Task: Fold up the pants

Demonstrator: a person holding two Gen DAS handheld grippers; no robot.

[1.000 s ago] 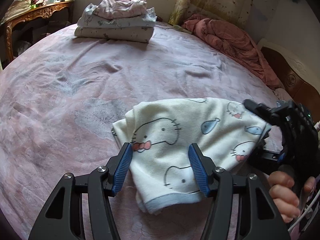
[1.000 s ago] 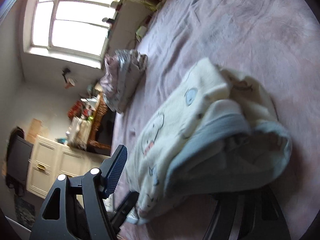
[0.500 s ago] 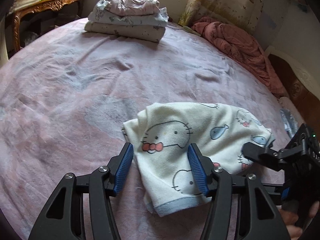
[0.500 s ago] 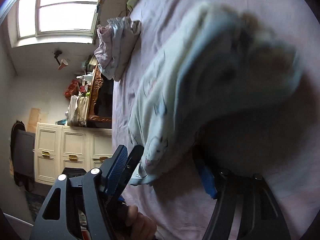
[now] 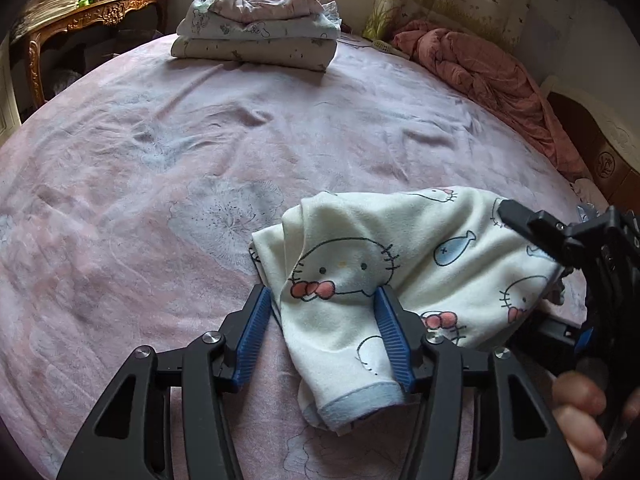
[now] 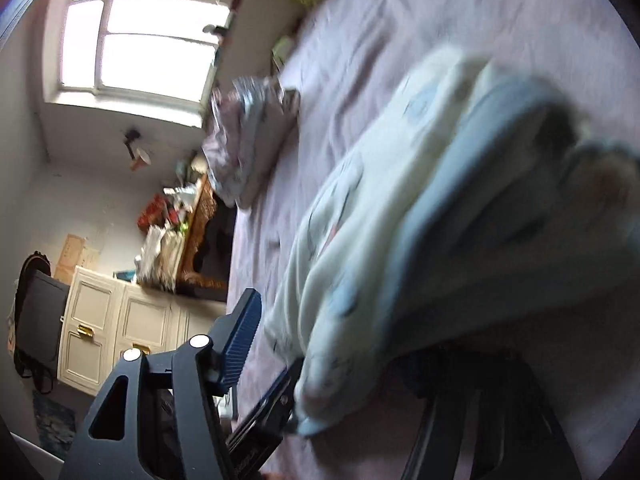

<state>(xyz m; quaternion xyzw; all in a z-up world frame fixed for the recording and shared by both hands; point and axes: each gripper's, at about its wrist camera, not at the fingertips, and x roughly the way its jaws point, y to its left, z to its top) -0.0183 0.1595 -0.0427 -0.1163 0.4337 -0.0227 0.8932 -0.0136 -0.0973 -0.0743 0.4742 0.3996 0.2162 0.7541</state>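
Cream pants draped between left tool blue pads.

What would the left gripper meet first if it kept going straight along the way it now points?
Most likely the folded cat-print pants: the left gripper points down at them, with the cloth already between its open blue pads. Beyond the cloth lies the pink bedsheet. How far above the fabric the tips sit is unclear.

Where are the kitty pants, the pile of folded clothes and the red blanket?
Pants [image 5: 384, 280]: left wrist view, on the cat face.
Clothes pile [image 5: 256, 36]: left wrist view, middle layer.
Blanket [image 5: 488, 76]: left wrist view, crumpled middle.
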